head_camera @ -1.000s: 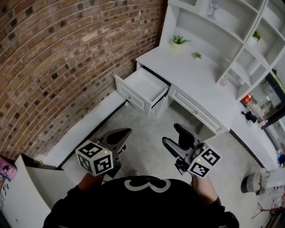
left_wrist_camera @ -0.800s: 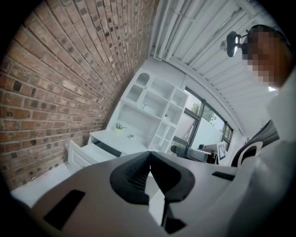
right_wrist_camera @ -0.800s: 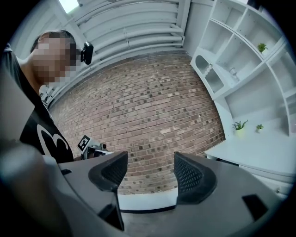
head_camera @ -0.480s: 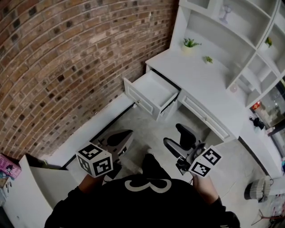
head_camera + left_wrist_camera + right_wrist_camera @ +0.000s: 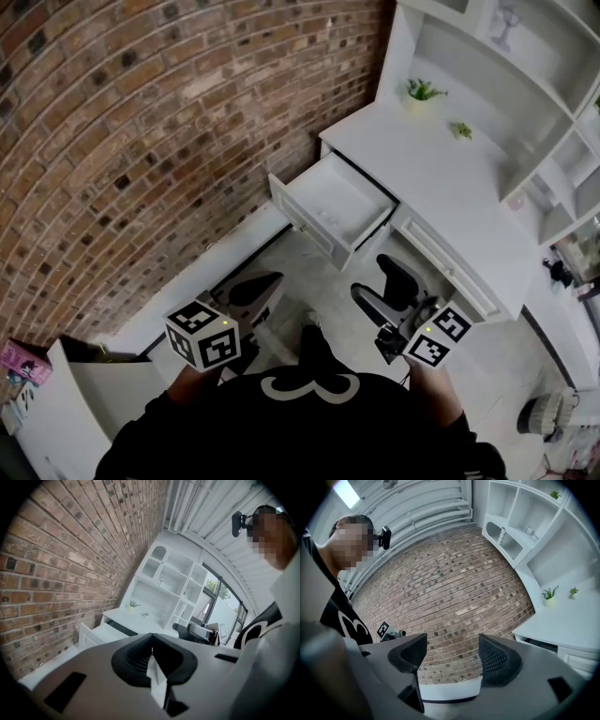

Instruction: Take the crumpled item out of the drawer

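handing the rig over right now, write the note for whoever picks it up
Left gripper: shut, empty, held in front of the person, short of the drawer.
Right gripper: jaws opening, nothing between them, also short of the drawer.
Drawer: pulled open at the end of the white desk nearest the brick wall. Its inside looks white from the head view, and no crumpled item can be made out there.
Done: the drawer is open.
Left: step up to the drawer, find the crumpled item, grip it and lift it out.
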Demonstrator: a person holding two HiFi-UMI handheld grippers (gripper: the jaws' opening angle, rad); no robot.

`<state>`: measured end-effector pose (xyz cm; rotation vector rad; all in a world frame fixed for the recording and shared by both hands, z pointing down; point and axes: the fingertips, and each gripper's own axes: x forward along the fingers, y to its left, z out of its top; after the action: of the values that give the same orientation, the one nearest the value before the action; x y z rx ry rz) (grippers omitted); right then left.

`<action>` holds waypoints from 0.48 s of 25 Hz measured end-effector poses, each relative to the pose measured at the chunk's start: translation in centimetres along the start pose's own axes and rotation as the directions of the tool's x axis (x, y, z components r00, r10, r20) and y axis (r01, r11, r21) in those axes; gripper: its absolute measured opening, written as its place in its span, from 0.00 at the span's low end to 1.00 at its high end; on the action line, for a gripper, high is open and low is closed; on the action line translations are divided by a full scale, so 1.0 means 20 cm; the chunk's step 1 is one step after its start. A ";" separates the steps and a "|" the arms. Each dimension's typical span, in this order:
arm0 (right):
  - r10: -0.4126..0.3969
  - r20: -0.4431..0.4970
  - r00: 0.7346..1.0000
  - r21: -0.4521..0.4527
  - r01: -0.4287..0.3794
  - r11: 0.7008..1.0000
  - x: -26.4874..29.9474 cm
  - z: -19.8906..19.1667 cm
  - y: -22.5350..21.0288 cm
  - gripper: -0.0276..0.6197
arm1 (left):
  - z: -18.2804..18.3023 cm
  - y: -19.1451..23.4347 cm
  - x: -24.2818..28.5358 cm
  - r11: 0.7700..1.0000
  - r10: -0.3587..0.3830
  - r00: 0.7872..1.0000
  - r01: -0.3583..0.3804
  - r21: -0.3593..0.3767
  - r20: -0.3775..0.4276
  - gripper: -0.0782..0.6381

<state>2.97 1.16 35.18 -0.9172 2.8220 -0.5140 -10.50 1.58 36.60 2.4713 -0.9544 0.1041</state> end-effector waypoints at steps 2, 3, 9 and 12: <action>-0.001 -0.004 1.000 0.006 0.001 1.000 0.07 0.03 -0.10 0.56 | 0.05 0.09 0.09 1.000 0.005 1.000 -0.005 -0.008 -0.008 0.11; -0.001 -0.006 1.000 0.007 0.002 1.000 0.11 0.05 -0.16 0.56 | 0.08 0.13 0.13 1.000 0.006 1.000 -0.006 -0.011 -0.011 0.11; -0.008 -0.010 1.000 0.014 0.008 1.000 0.33 0.19 -0.49 0.56 | 0.26 0.37 0.43 1.000 0.008 1.000 -0.008 -0.017 -0.029 0.11; -0.004 -0.021 1.000 0.006 0.004 1.000 0.42 0.25 -0.64 0.56 | 0.34 0.46 0.57 1.000 0.005 0.999 -0.006 -0.014 -0.040 0.11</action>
<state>4.27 -14.97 34.98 -0.9219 2.8358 -0.5359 -8.56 -14.57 37.15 2.4447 -0.9420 0.1477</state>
